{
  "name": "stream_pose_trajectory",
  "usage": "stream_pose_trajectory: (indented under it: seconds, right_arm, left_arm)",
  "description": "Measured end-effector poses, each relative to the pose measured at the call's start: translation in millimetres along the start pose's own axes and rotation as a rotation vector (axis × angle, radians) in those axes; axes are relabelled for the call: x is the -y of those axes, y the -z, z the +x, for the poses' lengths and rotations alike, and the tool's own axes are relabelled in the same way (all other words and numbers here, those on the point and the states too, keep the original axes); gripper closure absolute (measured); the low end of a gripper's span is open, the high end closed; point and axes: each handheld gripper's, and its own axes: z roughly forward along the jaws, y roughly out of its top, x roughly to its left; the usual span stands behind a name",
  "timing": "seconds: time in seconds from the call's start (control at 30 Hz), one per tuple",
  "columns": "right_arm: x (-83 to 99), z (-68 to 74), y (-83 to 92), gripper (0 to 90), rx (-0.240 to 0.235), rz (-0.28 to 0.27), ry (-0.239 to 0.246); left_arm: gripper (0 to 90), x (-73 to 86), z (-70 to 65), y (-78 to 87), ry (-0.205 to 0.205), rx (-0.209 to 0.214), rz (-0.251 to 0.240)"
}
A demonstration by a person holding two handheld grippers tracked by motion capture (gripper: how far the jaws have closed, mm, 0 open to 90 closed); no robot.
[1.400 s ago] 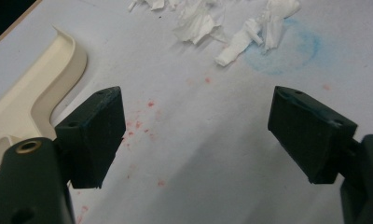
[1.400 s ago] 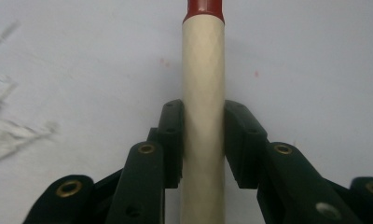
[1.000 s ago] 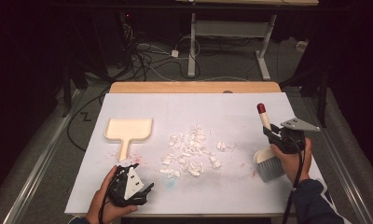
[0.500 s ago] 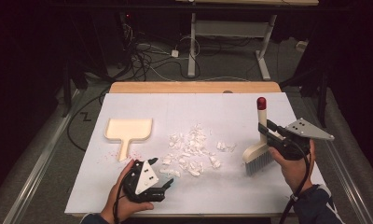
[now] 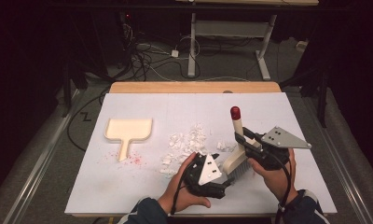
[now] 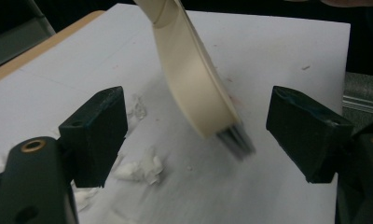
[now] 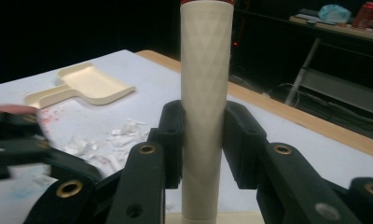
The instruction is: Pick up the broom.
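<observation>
In the high view, no brand or label can be read; a dark Z-shaped mark lies on the grey floor at the left. A white sheet covers the pale wooden surface [image 5: 194,87], whose bare strip shows along the far edge. The room behind is dark, with cables and white desk legs. A cream plastic dustpan [image 5: 127,130] lies left of centre, red specks beside its handle. White crumpled paper scraps [image 5: 187,144] sit at the middle. At lower right, the right tongs [image 5: 241,138] clamp the cream hand brush with a red-capped handle [image 5: 235,140], which stands tilted, bristles on the sheet. The left tongs [image 5: 224,179] lie just beside the bristles, at lower centre.

In the left gripper view, the left tongs [image 6: 196,135] stand wide, the brush head [image 6: 194,79] between them untouched; its bristles are blurred.

In the right gripper view, the right tongs [image 7: 204,140] grip the brush handle [image 7: 205,93]; its red cap is cut off at the top. A red can at upper right is too small to read.
</observation>
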Motion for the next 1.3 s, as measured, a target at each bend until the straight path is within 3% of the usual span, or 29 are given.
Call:
stream_pose_trajectory:
  seconds: [0.07, 0.1, 0.2, 0.27, 0.33, 0.53, 0.67, 0.73, 0.8, 0.87, 0.93, 1.03, 1.13, 1.2, 1.23, 1.3]
  right_arm:
    - [-1.0, 5.6, 0.6, 71.4, -0.018, 0.002, 0.008]
    - [-1.2, 8.3, 1.4, 71.4, -0.02, -0.005, 0.002]
    - [-2.0, 14.9, 2.2, 71.3, -0.043, -0.009, 0.006]
    - [-2.5, 19.0, 1.9, 71.3, -0.061, -0.005, 0.016]
    - [-2.2, 21.5, 1.8, 71.3, -0.066, -0.012, 0.016]
    - [-2.8, 24.6, 2.8, 70.9, -0.064, -0.028, 0.011]
    - [-3.8, 21.1, 5.4, 69.8, -0.101, -0.042, 0.013]
    - [-3.1, 17.6, 6.1, 66.5, -0.134, -0.052, 0.034]
    - [-0.8, 14.3, 6.3, 59.9, -0.172, -0.061, 0.057]
    - [2.2, 11.1, 5.7, 52.6, -0.208, -0.062, 0.09]
    - [4.8, 9.5, 3.7, 48.5, -0.28, -0.022, 0.147]
    - [12.8, 9.7, -1.4, 42.8, -0.347, 0.049, 0.228]
    - [20.7, 12.0, -9.8, 37.5, -0.418, 0.134, 0.263]
    - [24.2, 17.6, -16.0, 35.9, -0.457, 0.173, 0.285]
    - [26.2, 21.1, -18.9, 35.8, -0.485, 0.188, 0.3]
    - [30.5, 28.7, -23.7, 34.6, -0.531, 0.198, 0.329]
  left_arm:
    - [21.5, -0.2, 0.2, -4.7, 0.01, 0.0, -0.001]
    - [24.9, 0.3, 3.0, -11.4, 0.038, 0.017, -0.002]
    - [34.9, 3.1, 8.4, -14.0, 0.058, 0.041, -0.008]
    - [39.2, 5.0, 11.8, -11.9, 0.066, 0.074, -0.023]
    - [49.5, 5.7, 13.4, -10.2, 0.073, 0.071, -0.028]
    - [59.7, 9.9, 24.6, -2.7, 0.098, 0.084, -0.033]
    - [62.4, 9.8, 32.9, 6.1, 0.082, 0.09, -0.022]
    - [63.6, 10.4, 38.1, 12.4, 0.067, 0.094, -0.018]
    - [64.6, 11.1, 41.6, 20.5, 0.013, 0.085, 0.002]
    - [64.8, 12.1, 43.6, 25.0, 0.001, 0.093, 0.008]
    - [64.8, 16.4, 48.9, 39.4, -0.032, 0.119, 0.023]
    - [64.9, 21.0, 53.5, 53.8, -0.052, 0.158, 0.029]
    - [64.8, 25.9, 54.0, 65.5, -0.06, 0.211, 0.023]
    - [64.8, 27.6, 52.7, 68.5, -0.065, 0.222, 0.021]
    - [64.8, 30.5, 50.0, 72.7, -0.079, 0.255, 0.027]
    - [64.8, 32.7, 46.9, 74.3, -0.094, 0.267, 0.042]
